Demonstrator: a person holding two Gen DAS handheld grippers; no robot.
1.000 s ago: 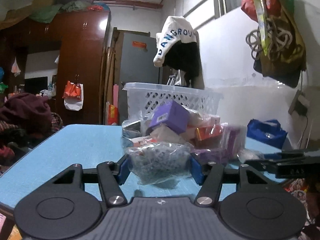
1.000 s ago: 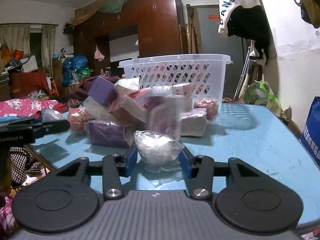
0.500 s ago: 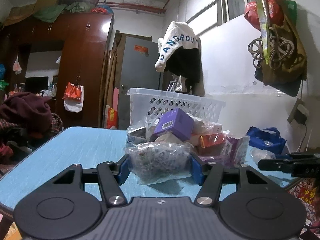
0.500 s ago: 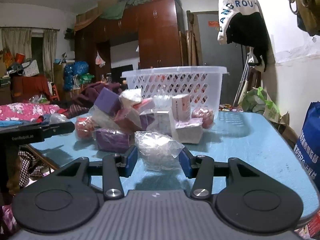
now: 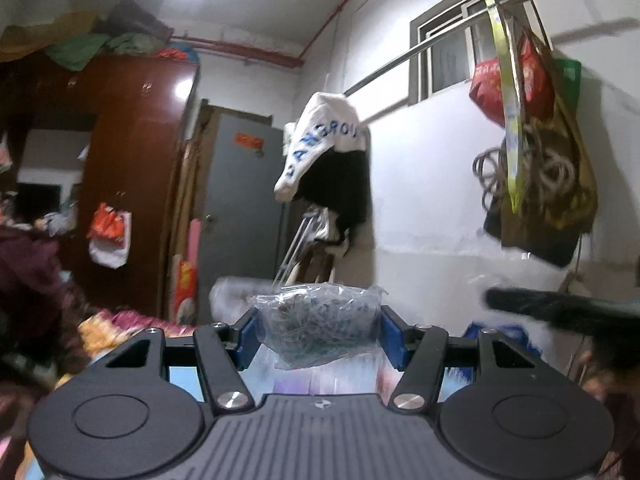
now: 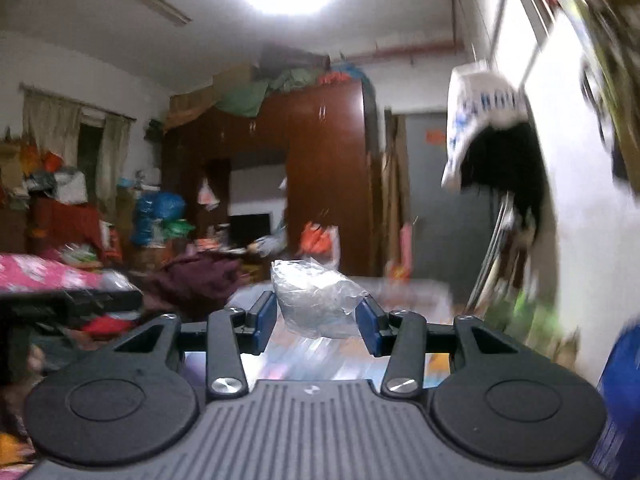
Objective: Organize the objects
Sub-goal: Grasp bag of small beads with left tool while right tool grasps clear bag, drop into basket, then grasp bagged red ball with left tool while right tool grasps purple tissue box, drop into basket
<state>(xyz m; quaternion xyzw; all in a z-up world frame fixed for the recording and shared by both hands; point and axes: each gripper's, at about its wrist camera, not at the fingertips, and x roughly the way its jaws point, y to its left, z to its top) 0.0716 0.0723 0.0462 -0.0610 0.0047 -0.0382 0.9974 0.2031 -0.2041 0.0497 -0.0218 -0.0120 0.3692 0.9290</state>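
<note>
Cluttered bedroom with brown wardrobe (image 6: 320, 168) behind, left gripper (image 5: 318, 330) clamped on a clear bag of clips (image 5: 318, 326), right gripper (image 6: 318, 322) clamped on a crumpled clear bag (image 6: 316, 300), both bags held aloft between the blue pads (image 5: 248, 336).

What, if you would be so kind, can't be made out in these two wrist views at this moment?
- Left wrist view: the contents of the clear plastic bag in the left gripper; crinkled film shows only a dark tangle.
- Left wrist view: the white basket; mostly hidden behind the bag, blurred.
- Right wrist view: the contents of the crumpled clear bag in the right gripper; glare.
- Both views: the tabletop items; motion blur, gripper bodies.
</note>
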